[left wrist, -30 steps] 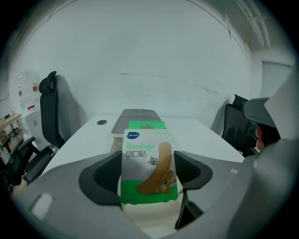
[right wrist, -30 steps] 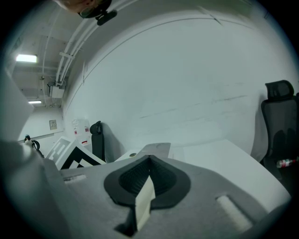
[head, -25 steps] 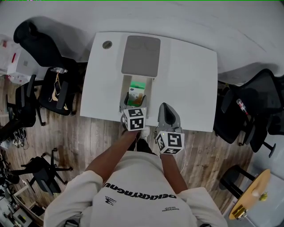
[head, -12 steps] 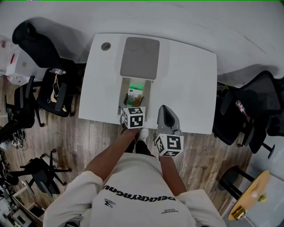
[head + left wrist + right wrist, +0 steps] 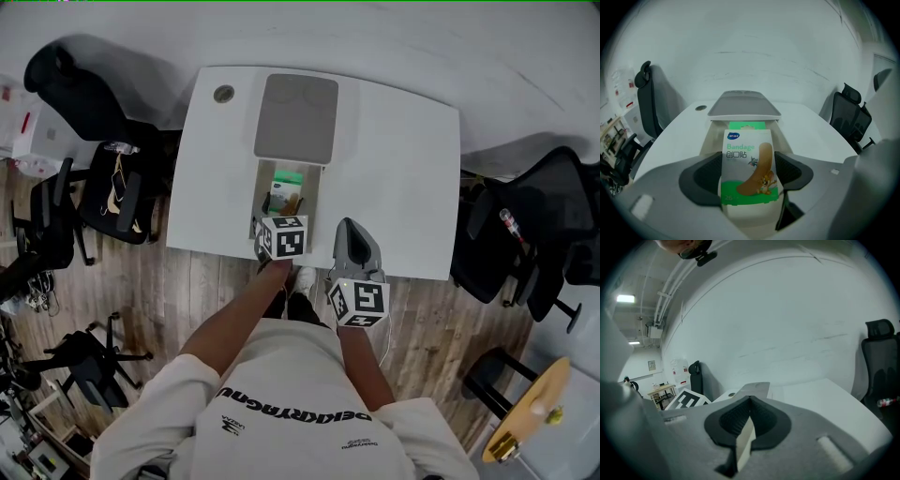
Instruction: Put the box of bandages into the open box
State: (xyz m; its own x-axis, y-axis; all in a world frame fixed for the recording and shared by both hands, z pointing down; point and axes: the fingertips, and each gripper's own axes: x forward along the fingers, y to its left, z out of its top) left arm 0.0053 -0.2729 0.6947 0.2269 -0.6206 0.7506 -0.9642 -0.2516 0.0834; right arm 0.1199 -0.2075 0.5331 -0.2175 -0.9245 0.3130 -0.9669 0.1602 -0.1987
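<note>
The box of bandages (image 5: 749, 166), white and green with a cartoon plaster on it, stands upright between the dark pads (image 5: 704, 180) of my left gripper (image 5: 749, 180), which is shut on it. Just behind and below it lies the open box (image 5: 782, 140), a cream tray with its grey lid (image 5: 744, 104) folded back. In the head view the bandage box (image 5: 286, 190) sits low inside the open box (image 5: 314, 199), with my left gripper (image 5: 281, 220) at the tray's near end. My right gripper (image 5: 348, 228) rests shut and empty at the table's near edge, right of the tray.
The white table (image 5: 403, 169) has a round cable hole (image 5: 223, 94) at its far left corner. Black office chairs stand left (image 5: 89, 94) and right (image 5: 534, 225) of it. A white wall runs behind the table.
My left gripper has moved forward and down with the bandage box, which now sits lower in the open box. The right gripper has not moved.
</note>
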